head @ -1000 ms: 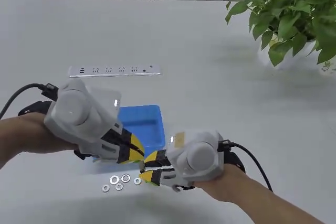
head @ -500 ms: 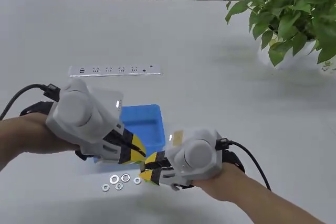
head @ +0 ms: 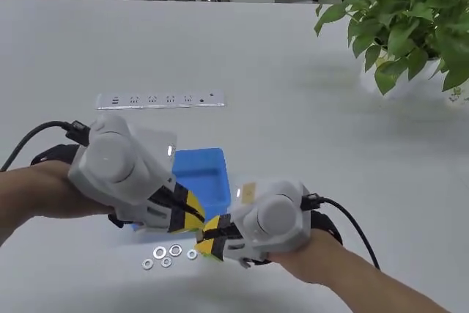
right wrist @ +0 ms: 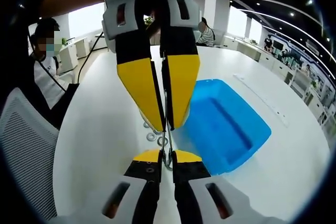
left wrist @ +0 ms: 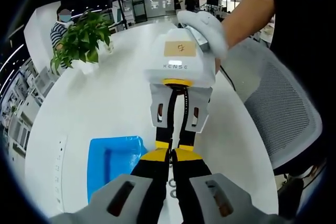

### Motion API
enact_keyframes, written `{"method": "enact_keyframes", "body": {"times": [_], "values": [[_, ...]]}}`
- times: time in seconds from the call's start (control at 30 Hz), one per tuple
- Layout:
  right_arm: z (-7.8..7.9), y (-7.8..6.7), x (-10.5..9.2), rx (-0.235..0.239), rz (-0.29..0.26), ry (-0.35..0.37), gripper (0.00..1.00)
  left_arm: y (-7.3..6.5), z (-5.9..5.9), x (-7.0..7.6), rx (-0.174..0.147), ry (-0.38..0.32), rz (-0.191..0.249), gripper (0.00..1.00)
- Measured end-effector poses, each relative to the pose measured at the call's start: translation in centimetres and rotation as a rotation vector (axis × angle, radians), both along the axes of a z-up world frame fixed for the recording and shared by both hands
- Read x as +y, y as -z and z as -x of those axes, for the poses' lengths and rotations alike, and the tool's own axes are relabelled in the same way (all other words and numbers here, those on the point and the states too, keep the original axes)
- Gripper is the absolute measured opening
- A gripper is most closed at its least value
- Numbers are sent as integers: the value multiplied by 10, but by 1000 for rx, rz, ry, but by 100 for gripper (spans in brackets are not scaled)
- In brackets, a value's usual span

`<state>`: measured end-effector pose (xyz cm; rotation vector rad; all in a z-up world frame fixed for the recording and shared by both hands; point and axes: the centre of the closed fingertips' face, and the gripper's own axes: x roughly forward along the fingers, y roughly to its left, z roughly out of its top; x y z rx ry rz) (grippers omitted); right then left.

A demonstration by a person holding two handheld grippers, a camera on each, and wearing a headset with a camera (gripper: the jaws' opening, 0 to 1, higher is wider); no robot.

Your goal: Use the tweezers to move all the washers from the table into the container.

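Head view has both tools low over the white worktop [head: 293, 108], tip to tip. The left tool [head: 194, 215] slants down toward the right tool [head: 207, 244], whose yellow-and-black jaws point back at it. The two sets of tips are just beside each other; whether they touch cannot be told from here.

Right gripper view gives the grip. The right tool's own jaws are drawn nearly together, leaving only a slit. A thin metal strip, the tweezers [right wrist: 166, 109], runs through that slit and on up between the left tool's jaws, which are pinched just as close on it. Both tools are clenched on the tweezers, one at each end.

Left gripper view has its own jaws almost closed, with a narrow dark gap, and the right tool's white body faces them head on.

The washers [head: 166, 260] lie loose on the worktop just beneath the meeting tips, to the left of the right tool's jaws. The blue container [head: 201, 170] sits just beyond the left tool's jaws, close to the washers but apart from them.

A white power strip [head: 161, 99] lies well beyond the left tool. A potted plant [head: 403, 12] stands far off past the right tool.
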<state>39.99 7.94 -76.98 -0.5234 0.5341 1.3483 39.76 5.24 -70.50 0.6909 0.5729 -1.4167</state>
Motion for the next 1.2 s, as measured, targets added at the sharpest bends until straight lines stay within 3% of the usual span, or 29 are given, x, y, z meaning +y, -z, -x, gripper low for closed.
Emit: {"method": "enact_keyframes", "body": {"times": [0.23, 0.4, 0.63, 0.8, 0.87, 1.2], "values": [[3, -7, 1, 0, -26, 2, 8, -7, 2, 3, 4, -10, 11, 8], [2, -12, 1, -7, -32, 1, 8, -10, 3, 9, -1, -24, 10, 14], [5, -20, 0, -14, -28, -22, 8, -17, 0, 21, 12, -95, 36, 25], [5, -29, 1, -26, -33, -33, 8, -21, 1, 30, 31, -153, 71, 35], [4, -33, 1, -34, -34, -36, 8, -24, -1, 33, 21, -180, 95, 39], [-4, -53, 3, -58, -58, -40, 8, -34, -3, 53, 47, -327, 203, 51]]}}
